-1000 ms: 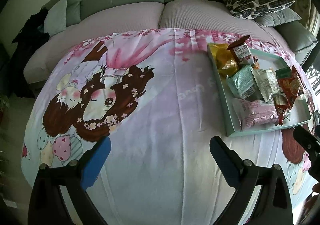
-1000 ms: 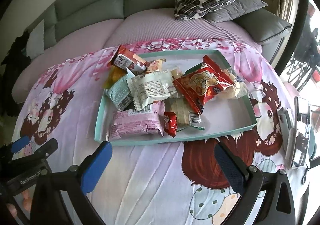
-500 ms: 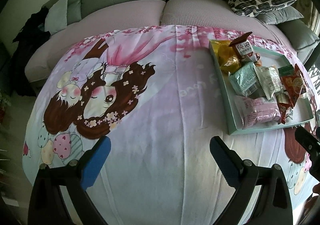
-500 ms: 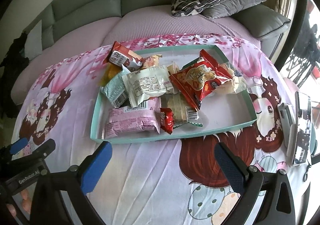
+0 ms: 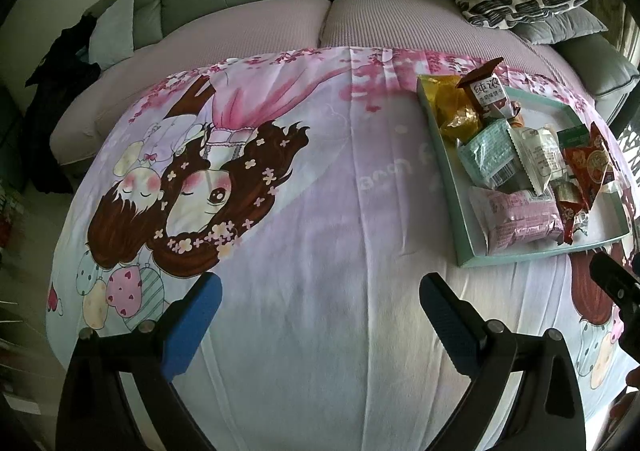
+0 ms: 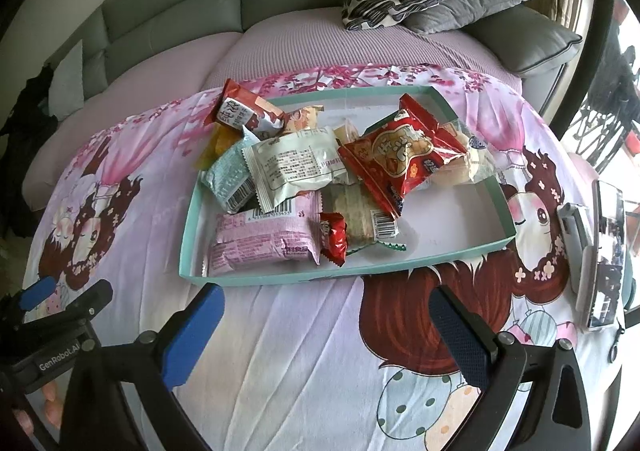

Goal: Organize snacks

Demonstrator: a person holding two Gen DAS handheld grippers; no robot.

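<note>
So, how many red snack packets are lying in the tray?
2: a big red packet on top of the pile, right of centre, and a small red packet near the tray front edge. Others may be hidden underneath.

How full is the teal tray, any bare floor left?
Partly full. Packets pile toward the teal tray's left and middle; the pink packet lies front-left, and the front-right floor shows bare white.

Table under pink cartoon-print cloth (image 6: pixel 304 351), teal tray (image 6: pixel 400 271) resting on it, phone (image 6: pixel 606 251) at right edge

Bare cloth (image 5: pixel 320 291) left of tray (image 6: pixel 280 278); tray's right end open; packets (image 6: pixel 288 167) crowd left; phone (image 6: pixel 606 251) far right.
</note>
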